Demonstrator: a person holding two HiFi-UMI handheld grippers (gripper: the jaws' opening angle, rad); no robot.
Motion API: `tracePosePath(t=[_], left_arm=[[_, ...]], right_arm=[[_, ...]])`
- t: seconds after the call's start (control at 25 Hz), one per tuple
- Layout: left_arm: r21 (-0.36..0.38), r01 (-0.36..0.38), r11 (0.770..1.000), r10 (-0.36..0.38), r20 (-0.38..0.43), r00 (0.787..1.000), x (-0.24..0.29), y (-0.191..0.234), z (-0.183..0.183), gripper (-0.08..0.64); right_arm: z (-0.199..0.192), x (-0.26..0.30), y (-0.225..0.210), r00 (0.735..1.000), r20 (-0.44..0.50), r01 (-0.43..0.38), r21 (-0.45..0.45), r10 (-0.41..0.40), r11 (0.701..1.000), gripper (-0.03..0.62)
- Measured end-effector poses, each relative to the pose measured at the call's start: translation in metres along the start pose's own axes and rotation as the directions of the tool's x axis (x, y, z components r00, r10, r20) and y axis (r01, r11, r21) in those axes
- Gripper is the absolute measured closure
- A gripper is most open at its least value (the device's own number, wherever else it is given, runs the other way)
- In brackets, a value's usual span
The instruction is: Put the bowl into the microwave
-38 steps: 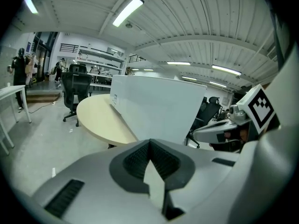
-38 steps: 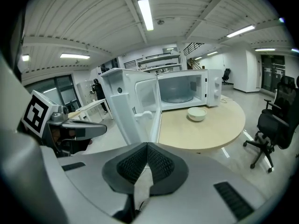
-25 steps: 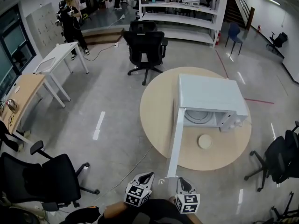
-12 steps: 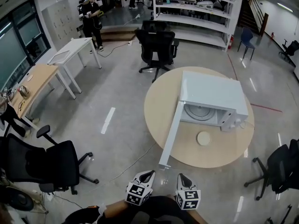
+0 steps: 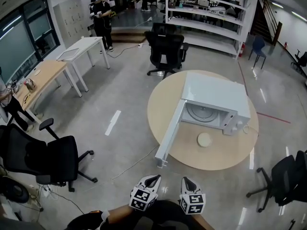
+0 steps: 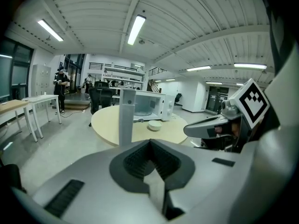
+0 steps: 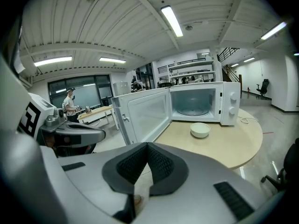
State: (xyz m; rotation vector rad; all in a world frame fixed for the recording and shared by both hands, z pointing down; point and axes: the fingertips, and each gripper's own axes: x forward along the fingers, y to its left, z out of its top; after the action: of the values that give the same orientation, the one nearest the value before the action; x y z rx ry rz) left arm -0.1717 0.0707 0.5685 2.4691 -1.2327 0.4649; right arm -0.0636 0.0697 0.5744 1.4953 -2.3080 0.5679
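Observation:
A small white bowl [image 5: 204, 139] sits on the round wooden table [image 5: 165, 104], just in front of the white microwave [image 5: 216, 95]. The microwave's door [image 5: 169, 133] stands wide open, swung out past the table edge toward me. Both grippers hang low at the bottom of the head view, well short of the table: the left gripper [image 5: 152, 178] and the right gripper [image 5: 186, 181]. In the left gripper view the bowl [image 6: 154, 124] lies far ahead of the left gripper [image 6: 150, 142], which is shut and empty. The right gripper [image 7: 147, 145] is also shut and empty, with the bowl [image 7: 200, 130] and open microwave [image 7: 201, 101] beyond.
A black office chair [image 5: 48, 159] stands at my left, another [image 5: 167, 49] behind the table, a third [image 5: 283, 181] at the right. Desks [image 5: 41, 78] line the left wall, and shelving [image 5: 211, 13] stands at the back. A person [image 5: 100, 18] stands far off. A cable [image 5: 134, 164] crosses the floor.
My view has shifted, so the table and microwave sit a little higher and to the left. Both grippers stay low at the frame's bottom, shut as before. The bowl has not moved.

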Motion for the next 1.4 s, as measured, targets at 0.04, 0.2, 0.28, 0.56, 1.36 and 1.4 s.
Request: tracePosePath(t=[0.04,0.2,0.28,0.56,1.36,1.4], left_arm=[[0.006,0.006,1.000,-0.006,0.003,1.000,0.001,-0.007,0.000,0.514],[0.017,0.024,1.000,-0.024,0.018,1.000,0.006,-0.030,0.000,0.514],[0.013,0.029,0.999,-0.030,0.025,0.999,0.009,-0.039,0.001,0.514],[0.038,0.080,0.996,-0.082,0.046,0.996,0.022,-0.073,0.011,0.514],[0.059,0.178,0.982,-0.179,0.019,0.984,0.047,-0.076,0.026,0.514],[0.059,0.182,0.982,-0.183,0.017,0.983,0.046,-0.072,0.028,0.514]], right_arm=[[-0.001,-0.003,-0.003,1.000,0.003,0.000,-0.001,0.000,1.000,0.577],[-0.007,-0.017,-0.013,1.000,0.013,0.001,-0.011,-0.001,1.000,0.577],[-0.008,-0.024,-0.017,1.000,0.015,0.001,-0.018,-0.001,1.000,0.577],[-0.014,-0.043,-0.034,1.000,0.021,0.019,-0.013,-0.018,1.000,0.577],[-0.007,-0.030,-0.043,0.997,0.018,0.075,0.038,-0.076,0.996,0.577],[-0.003,-0.029,-0.041,0.997,0.019,0.078,0.038,-0.079,0.996,0.577]])
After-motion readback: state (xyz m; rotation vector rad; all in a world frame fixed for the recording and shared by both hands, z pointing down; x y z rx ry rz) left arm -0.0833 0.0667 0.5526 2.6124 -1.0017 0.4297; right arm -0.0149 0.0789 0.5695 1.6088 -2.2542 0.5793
